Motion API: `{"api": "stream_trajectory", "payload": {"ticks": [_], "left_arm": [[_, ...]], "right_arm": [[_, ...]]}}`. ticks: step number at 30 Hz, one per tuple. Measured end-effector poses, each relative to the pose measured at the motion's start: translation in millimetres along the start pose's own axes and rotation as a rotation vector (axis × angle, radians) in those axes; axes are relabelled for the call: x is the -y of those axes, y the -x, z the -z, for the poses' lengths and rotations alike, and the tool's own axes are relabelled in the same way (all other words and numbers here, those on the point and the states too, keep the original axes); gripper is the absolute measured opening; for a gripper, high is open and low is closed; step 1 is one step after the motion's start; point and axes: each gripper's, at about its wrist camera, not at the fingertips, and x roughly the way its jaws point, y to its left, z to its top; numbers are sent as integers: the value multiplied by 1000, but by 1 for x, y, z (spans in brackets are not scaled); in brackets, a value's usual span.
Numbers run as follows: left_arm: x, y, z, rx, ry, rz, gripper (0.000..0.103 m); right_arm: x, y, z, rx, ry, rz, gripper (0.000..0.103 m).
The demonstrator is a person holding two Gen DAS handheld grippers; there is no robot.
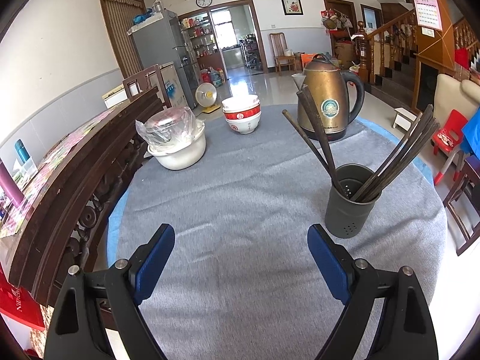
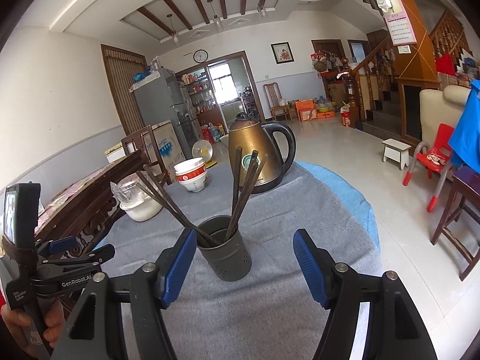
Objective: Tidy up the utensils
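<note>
left tool (image 1: 241,247): jaws spread wide, nothing between them, hovering over bare grey cloth (image 1: 240,198)
pot (image 1: 177,142): white, plastic-wrapped lid on top, far left of the counter by the dark wooden sideboard (image 1: 75,174)
bowls (image 1: 241,117): small stack, red-and-white, at the back, right of the pot
kettle (image 1: 327,102): brass-coloured, black handle, back right
chopsticks (image 1: 399,153): dark, all standing tilted in the holder, 1 bunch leaning left, 1 leaning right
holder (image 1: 351,201): dark grey perforated cup, upright on the cloth, in front of the kettle, just right of the left tool's right finger
right tool (image 2: 243,250): jaws apart, empty; holder sits just beyond its left finger, whether it touches I can't tell
hand (image 2: 36,327): grips the left tool's handle, seen at lower left in the right wrist view
</note>
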Motion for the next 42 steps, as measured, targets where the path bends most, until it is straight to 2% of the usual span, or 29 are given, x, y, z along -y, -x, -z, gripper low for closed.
{"api": "stream_trajectory", "payload": {"ticks": [17, 42], "left_arm": [[-17, -3, 4, -21, 63, 37, 90], [-45, 9, 17, 7, 109, 103, 90]], "right_arm": [[-21, -3, 7, -36, 41, -8, 71], [-68, 11, 9, -34, 133, -3, 71]]}}
